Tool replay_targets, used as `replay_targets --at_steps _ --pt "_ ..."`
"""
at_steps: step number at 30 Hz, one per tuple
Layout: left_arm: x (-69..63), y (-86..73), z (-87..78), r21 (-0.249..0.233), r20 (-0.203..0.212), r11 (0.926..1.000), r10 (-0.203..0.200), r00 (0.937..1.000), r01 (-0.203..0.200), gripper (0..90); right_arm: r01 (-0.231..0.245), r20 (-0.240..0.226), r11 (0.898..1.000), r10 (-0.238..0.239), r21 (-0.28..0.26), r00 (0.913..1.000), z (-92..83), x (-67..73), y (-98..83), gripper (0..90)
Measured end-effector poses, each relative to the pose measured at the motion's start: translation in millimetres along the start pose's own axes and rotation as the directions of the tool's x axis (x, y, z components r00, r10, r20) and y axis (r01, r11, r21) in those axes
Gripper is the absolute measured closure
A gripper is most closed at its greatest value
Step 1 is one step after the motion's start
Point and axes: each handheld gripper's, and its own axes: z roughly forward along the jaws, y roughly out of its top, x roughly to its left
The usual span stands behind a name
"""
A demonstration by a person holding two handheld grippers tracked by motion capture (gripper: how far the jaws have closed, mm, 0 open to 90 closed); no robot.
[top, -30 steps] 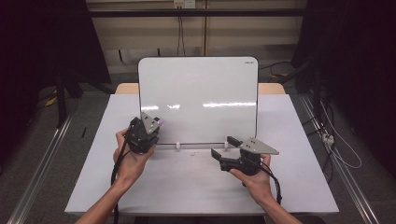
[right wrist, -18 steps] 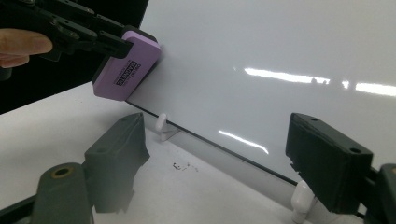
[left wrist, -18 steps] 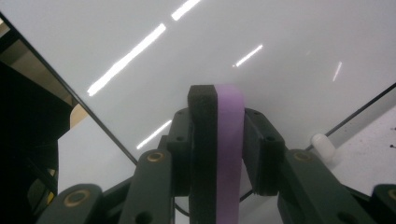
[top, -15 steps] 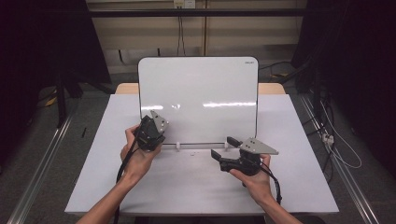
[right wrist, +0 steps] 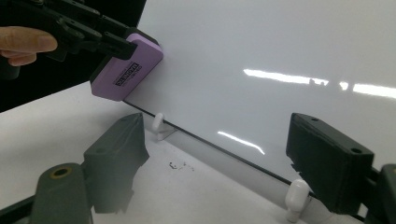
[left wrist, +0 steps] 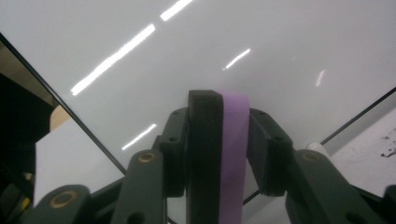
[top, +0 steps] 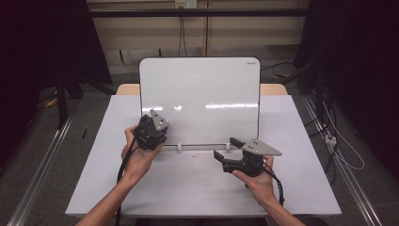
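Purple foam, the body of a whiteboard eraser, sits clamped between the fingers of the left gripper at the left of the tabletop. Compared with a second ago, that gripper has come in from just off the lower-left corner of the whiteboard and now has the eraser's wiping face laid against the glossy white surface there. Its jaws have also just been opening slightly, though the left gripper view has the purple block snug between the black pads, so I read it as a grip easing a little, not a release. Judging by this, the wiping stroke is about to start or has barely begun (the board itself looks clean already, only glare streaks show).

The eraser's long axis runs roughly along the board's lower edge, tilted a little upward toward the board's middle; its labelled side faces out toward the right gripper's camera, and the felt face points into the board.

Farther right, the board stands nearly upright on small white clip feet. The right gripper rests low on the tabletop in front of the board's lower right, its fingers parted about halfway with nothing between them.
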Motion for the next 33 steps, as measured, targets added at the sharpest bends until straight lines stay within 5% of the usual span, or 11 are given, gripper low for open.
replay_targets --at_steps 11,17,21,25,28,31,33 --pt "3.1 -1.4 -1.9 -0.062 0.019 0.9974 -0.036 0.9992 0.037 32.7 0.001 0.032 1.000 -0.001 -0.002 0.9995 -2.5 -4.5 0.0 13.7" --pt "5.2 -6.2 -8.7 -0.123 0.079 0.9879 -0.085 0.9933 0.094 10.8 0.019 0.066 1.000 -0.019 0.014 0.9976 -1.5 -5.3 0.6 8.9" --pt "5.4 -12.0 -16.5 -0.173 0.136 0.9746 -0.120 0.9834 0.143 6.1 0.032 0.080 0.999 -0.034 0.024 0.9963 -1.5 -5.5 0.8 8.1" --pt "8.8 -20.6 -25.4 -0.207 0.186 0.9553 -0.174 0.9671 0.211 3.0 0.035 0.086 0.999 -0.038 0.031 0.9955 -4.0 -6.9 1.6 7.7" --pt "10.3 -27.9 -27.6 -0.207 0.211 0.9504 -0.188 0.9591 0.232 3.3 0.033 0.095 0.999 -0.037 0.037 0.9948 -7.5 -8.4 1.7 7.1" --pt "12.7 -37.0 -30.4 -0.206 0.243 0.9371 -0.230 0.9424 0.282 3.6 0.032 0.106 0.999 -0.036 0.038 0.9937 -13.0 -11.0 0.1 5.9" --pt "13.6 -43.7 -32.0 -0.207 0.230 0.9363 -0.235 0.9443 0.284 3.7 0.029 0.113 0.999 -0.033 0.043 0.9931 -17.5 -14.5 -1.6 5.5"
